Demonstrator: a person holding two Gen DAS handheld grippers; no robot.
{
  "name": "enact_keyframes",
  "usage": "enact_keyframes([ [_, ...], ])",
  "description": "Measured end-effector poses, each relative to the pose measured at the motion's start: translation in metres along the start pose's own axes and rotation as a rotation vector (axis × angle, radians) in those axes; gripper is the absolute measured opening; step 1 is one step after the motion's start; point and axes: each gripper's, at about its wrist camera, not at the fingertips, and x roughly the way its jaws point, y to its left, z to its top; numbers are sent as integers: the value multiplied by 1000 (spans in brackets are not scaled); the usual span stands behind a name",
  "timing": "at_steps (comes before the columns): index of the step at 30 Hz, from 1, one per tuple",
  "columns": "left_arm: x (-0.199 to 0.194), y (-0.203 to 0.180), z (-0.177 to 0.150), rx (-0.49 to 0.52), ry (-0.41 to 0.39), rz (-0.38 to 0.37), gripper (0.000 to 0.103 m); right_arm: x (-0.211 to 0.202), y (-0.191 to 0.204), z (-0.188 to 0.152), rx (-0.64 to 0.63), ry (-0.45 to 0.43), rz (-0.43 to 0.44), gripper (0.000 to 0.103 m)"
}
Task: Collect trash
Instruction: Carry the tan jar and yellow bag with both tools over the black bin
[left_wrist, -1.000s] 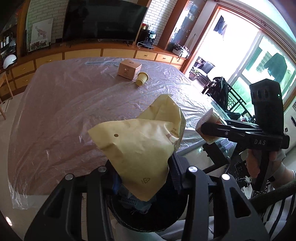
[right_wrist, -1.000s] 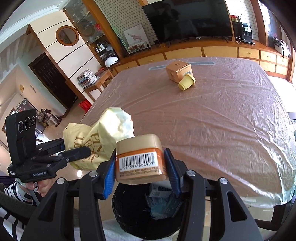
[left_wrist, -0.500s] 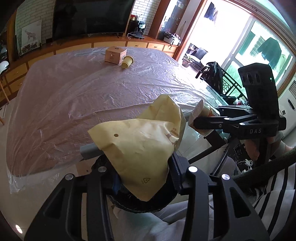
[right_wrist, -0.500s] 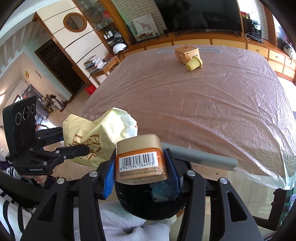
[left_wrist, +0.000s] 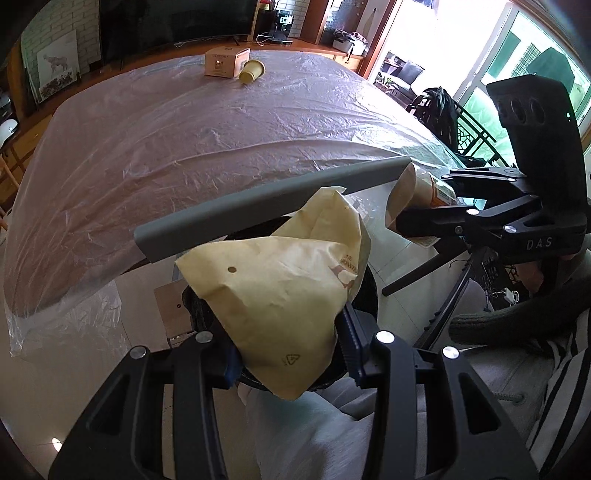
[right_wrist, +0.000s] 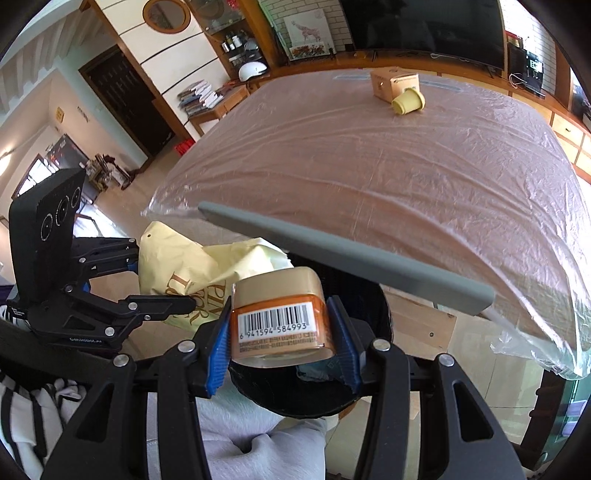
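Over the mouth of a black bin (right_wrist: 373, 295) by the near edge of the table (left_wrist: 221, 140), a person holds two pieces of trash ready to drop. The left gripper (left_wrist: 288, 354) is clamped on a crumpled yellow paper bag (left_wrist: 280, 295), which hangs directly above the bin's opening, while the right gripper (right_wrist: 279, 347) is clamped on a small orange jar (right_wrist: 279, 317) with a gold lid and a barcode label, poised above the same opening. Something bluish already lies inside the bin, though what it is cannot be made out. Neither held item has been let go, so this round of collecting looks close to done but not finished. Work remains further off: a small cardboard box (right_wrist: 393, 85) and a yellow paper cup (right_wrist: 408, 101), tipped on its side and just beside the box, sit at the far end of the plastic-covered table, well apart from the bin. A grey bar (left_wrist: 273, 199), apparently the back of a chair, crosses between table and bin. By the look of it, roughly half the visible litter is still to be fetched.
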Motion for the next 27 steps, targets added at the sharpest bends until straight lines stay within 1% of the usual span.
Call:
enact_keyframes([
  [8, 14, 0, -10, -6, 40, 50, 44, 20, -2, -11, -13, 35, -16, 48],
  [16, 32, 3, -13, -8, 80, 119, 44, 44, -9, -18, -11, 80, -69, 48],
  [21, 43, 8, -15, -16, 103, 144, 44, 54, -12, -17, 0, 93, -80, 48],
  [27, 55, 15, -19, -22, 123, 157, 44, 66, -14, -18, 6, 112, -85, 48],
])
